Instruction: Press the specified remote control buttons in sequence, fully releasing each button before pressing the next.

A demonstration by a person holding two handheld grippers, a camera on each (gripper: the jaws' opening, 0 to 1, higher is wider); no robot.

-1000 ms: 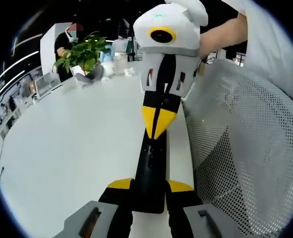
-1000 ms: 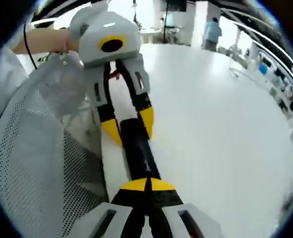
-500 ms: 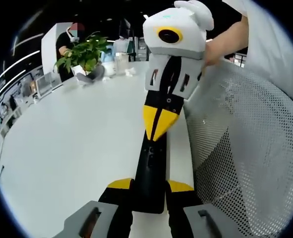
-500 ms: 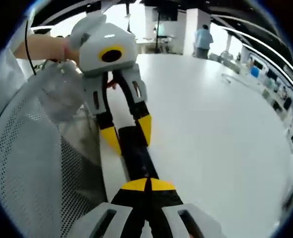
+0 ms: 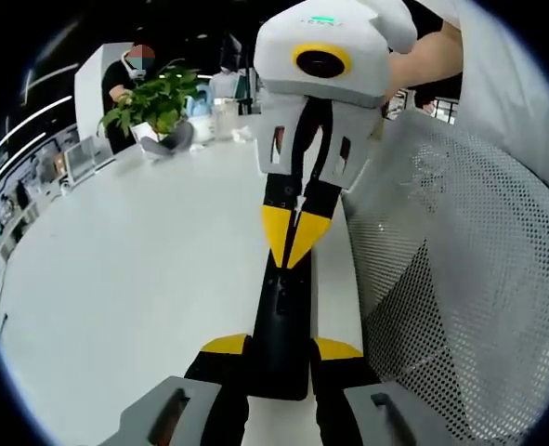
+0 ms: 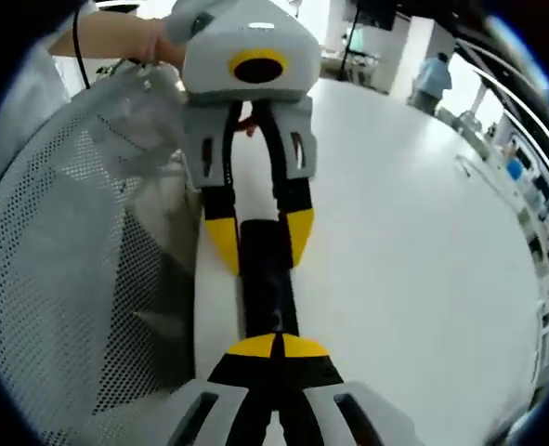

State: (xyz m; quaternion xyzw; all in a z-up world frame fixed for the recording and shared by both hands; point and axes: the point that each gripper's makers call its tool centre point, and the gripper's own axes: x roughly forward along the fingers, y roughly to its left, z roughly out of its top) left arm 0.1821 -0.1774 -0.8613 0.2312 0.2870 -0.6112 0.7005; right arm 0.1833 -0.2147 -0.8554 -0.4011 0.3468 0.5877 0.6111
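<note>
White desk [image 5: 116,279]: left gripper [image 5: 281,358] fingers clamp the remote [image 5: 283,325]; right gripper [image 6: 274,346] fingers, together, pressing at 12 o'clock (could skid off).

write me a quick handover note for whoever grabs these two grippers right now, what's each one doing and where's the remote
Left gripper: shut on the near end of the black remote, holding it at the white table's edge beside a mesh chair back.
Right gripper: jaws shut, yellow tips together on the remote's top face, apparently pressing a button.
Done: remote secured, press seemingly under way; which button cannot be told.
Left: lift fully off, then press the next button. A potted plant sits at the table's far side.
</note>
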